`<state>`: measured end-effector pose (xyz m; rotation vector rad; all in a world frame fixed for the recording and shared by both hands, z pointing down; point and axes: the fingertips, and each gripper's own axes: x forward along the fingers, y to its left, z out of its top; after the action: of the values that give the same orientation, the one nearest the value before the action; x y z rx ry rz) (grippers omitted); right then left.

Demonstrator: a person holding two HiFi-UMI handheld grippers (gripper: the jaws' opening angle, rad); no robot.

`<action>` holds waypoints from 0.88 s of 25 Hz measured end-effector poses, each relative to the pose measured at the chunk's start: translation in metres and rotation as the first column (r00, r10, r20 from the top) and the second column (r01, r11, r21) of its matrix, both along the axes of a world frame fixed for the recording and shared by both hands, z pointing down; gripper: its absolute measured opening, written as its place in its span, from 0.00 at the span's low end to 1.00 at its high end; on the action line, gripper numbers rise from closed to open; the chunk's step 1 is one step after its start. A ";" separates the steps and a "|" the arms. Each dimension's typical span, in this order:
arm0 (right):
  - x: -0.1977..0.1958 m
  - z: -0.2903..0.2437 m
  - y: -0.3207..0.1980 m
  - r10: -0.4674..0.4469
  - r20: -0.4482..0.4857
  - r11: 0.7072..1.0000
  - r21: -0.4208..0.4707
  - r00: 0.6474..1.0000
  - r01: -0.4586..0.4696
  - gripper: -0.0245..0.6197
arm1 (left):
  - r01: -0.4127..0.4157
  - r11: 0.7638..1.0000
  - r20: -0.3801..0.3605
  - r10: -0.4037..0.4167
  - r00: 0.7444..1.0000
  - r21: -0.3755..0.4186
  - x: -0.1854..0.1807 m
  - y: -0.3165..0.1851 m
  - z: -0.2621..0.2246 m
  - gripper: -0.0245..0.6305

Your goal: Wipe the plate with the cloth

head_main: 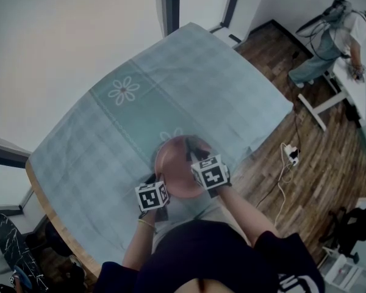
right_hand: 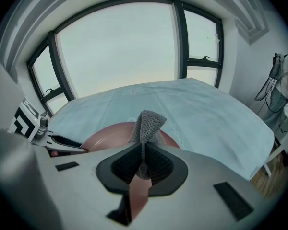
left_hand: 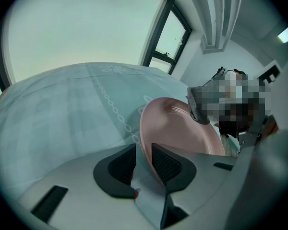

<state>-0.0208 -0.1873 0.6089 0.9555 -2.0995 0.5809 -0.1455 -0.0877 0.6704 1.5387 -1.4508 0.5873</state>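
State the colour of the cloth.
Grey, with a fine woven mesh texture. The cloth shows best in the right gripper view.

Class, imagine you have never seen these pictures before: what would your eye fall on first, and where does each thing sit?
A pink plate stands out at the near end of the pale green checked tablecloth, with its rim between the parted jaws of the left claw. At the plate's other side, the right claw pinches a grey woven cloth, which pokes out past its jaws toward the plate.
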 end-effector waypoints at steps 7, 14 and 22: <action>-0.008 0.019 -0.013 -0.022 -0.041 0.999 -0.029 0.999 0.021 0.09 | -0.003 1.000 -0.017 0.003 1.000 -0.022 0.002 -0.002 0.007 0.19; -0.012 0.033 -0.020 -0.036 -0.067 0.998 -0.059 0.997 0.032 0.09 | -0.016 1.000 -0.018 0.016 1.000 -0.018 0.004 -0.003 0.009 0.15; -0.011 0.047 -0.022 -0.040 -0.105 0.996 -0.087 0.994 0.030 0.09 | -0.016 1.000 -0.028 0.016 0.999 -0.013 0.004 -0.003 0.008 0.15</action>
<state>-0.0314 -0.2092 0.6562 0.8807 -1.9770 0.5839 -0.1414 -0.0910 0.6785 1.5438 -1.4121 0.5821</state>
